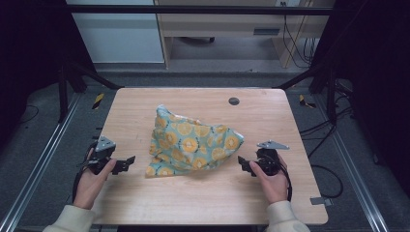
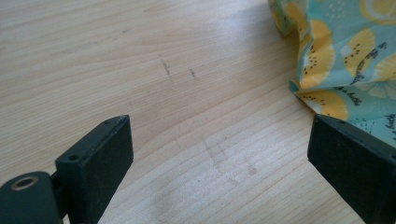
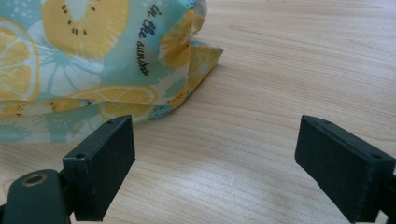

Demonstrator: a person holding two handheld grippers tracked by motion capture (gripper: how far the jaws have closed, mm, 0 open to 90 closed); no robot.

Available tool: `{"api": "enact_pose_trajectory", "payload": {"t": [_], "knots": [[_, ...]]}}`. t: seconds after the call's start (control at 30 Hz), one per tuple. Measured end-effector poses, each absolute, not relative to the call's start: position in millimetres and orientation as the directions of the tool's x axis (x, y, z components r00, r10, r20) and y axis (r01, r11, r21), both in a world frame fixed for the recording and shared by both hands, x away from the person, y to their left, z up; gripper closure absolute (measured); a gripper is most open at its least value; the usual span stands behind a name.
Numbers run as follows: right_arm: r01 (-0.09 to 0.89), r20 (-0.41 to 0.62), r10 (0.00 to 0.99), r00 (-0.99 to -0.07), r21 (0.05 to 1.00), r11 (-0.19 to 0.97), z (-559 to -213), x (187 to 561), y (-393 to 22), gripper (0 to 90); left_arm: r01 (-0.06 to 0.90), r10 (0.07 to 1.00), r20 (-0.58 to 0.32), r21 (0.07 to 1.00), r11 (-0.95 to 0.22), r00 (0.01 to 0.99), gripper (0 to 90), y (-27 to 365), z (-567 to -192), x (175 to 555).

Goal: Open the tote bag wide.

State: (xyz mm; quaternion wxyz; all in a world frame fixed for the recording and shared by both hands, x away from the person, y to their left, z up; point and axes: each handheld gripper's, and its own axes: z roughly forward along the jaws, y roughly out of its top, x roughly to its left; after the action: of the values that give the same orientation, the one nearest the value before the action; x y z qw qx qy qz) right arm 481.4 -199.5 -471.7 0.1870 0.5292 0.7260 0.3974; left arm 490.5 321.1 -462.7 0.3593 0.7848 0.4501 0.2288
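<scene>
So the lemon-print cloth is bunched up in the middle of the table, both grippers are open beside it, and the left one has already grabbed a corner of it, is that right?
Not quite. The left gripper has grabbed nothing: the left gripper view shows its jaws wide apart over bare table, with the cloth off to one side. The rest holds: the cloth lies bunched mid-table, and the right gripper is open beside it too.

We see a light wood table (image 1: 145, 203) with rounded corners and a small dark round hole (image 1: 234, 101) near its far edge. On it, mid-table, lies one crumpled teal cloth (image 1: 193, 142) printed with yellow citrus slices, bunched up.
</scene>
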Motion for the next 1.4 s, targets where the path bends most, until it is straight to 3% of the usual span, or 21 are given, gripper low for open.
{"api": "enact_pose_trajectory", "payload": {"t": [0.3,0.57,0.83,1.1,1.27,1.37,1.4], "knots": [[0.596,0.113,0.915,-0.388,0.787,0.155,-466,482,-197,10.9,0.555,0.878,0.049,0.758,-0.343,0.475,6.4,322,-464,492],[0.555,0.068,0.904,-0.422,0.808,0.198,-454,480,-193,14.9,0.557,0.879,0.051,0.755,-0.344,0.474,6.4,322,-465,493],[0.491,0.051,0.877,-0.478,0.843,0.218,-415,481,-182,17.3,0.565,0.871,0.078,0.732,-0.38,0.486,6.4,317,-468,494],[0.493,0.05,0.837,-0.545,0.827,0.271,-388,512,-155,17.5,0.563,0.871,0.082,0.733,-0.382,0.484,6.4,317,-467,493],[0.54,0.085,0.816,-0.571,0.788,0.295,-392,538,-141,18.3,0.564,0.871,0.087,0.73,-0.386,0.484,6.4,317,-467,493],[0.561,0.103,0.803,-0.587,0.767,0.311,-397,544,-135,29.2,0.563,0.869,0.088,0.73,-0.388,0.486,6.4,316,-467,493],[0.55,0.103,0.786,-0.61,0.769,0.325,-398,545,-132,49.7,0.562,0.869,0.089,0.73,-0.389,0.486,6.4,316,-467,492]]}}
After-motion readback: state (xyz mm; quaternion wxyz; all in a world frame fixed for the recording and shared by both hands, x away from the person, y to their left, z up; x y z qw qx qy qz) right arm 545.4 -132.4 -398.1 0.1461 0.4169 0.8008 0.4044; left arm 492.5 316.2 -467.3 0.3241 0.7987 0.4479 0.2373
